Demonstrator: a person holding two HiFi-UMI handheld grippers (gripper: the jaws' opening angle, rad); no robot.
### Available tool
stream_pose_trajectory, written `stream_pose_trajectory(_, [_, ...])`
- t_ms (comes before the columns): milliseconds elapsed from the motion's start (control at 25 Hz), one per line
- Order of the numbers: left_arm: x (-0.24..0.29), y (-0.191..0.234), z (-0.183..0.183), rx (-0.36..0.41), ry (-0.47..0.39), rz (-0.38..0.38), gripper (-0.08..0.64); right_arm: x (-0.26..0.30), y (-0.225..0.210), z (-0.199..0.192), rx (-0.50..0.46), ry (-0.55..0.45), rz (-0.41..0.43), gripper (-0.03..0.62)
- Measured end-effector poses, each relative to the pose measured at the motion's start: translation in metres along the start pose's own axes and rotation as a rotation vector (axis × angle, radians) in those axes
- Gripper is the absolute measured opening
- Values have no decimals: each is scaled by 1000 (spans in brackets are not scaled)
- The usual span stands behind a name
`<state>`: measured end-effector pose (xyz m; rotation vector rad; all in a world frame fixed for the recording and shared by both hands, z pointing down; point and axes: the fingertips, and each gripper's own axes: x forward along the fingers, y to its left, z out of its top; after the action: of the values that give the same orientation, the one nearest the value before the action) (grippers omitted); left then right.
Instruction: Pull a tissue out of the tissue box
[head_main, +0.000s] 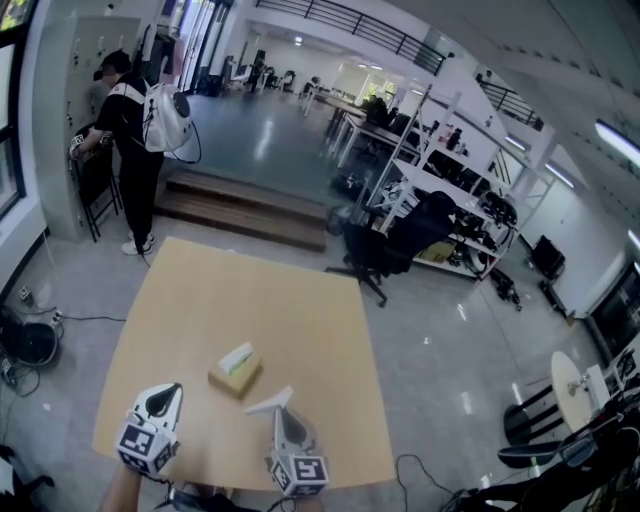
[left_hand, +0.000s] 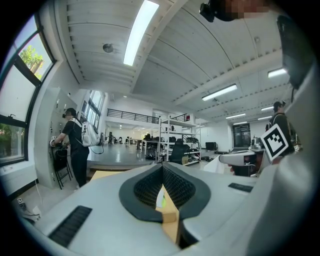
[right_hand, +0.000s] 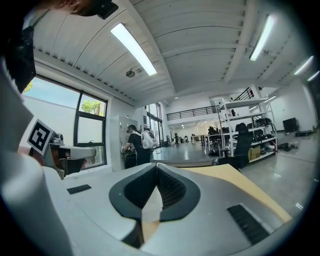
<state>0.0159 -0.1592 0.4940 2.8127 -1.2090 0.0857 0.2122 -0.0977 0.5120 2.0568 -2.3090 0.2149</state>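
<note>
Our right claw (head_main: 287, 398) pinches the tissue (head_main: 268, 404), box (head_main: 235, 376) loose at its 10 o'clock, left claw (head_main: 173, 390) pressed together empty, so we figure the thin sheet slips free if we jerk.

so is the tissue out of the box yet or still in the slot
Out. The tissue sits pinched in the right gripper's shut jaws, apart from the tissue box in the head view.
</note>
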Motion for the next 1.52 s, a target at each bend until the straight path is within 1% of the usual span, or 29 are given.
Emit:
stream_pose_trajectory(160, [2,-1,0,12,17,-2,8,0,-3,1,-3,-13,-2,3])
stream_pose_trajectory(320, [3,2,-7,8,-2,4,8,-1,-1,2,-3,-8,-11,3])
stream_pose_trajectory(560, [2,3,-8,8,0,3,8,1,0,1,-2,-9,-8,2])
stream_pose_trajectory(720, [6,4,-13,0,-7,2,8,3,1,0,-6,-14,10,2])
stream_pose_trajectory(920, [6,6,-5,2,-3,-4,8,5,2,5,-6,-7,-15,2])
stream_pose_trajectory(1040, [6,11,-10,-2,-1,2,8,7,4,8,-1,-7,-17,2])
stream_pose_trajectory(1280, [7,15,-11,-9,9,-2,8,12,7,6,-13,-7,-5,2])
stream_pose_trajectory(1520, [8,18,-14,-15,12,-4,8,18,11,4,-4,-16,11,2])
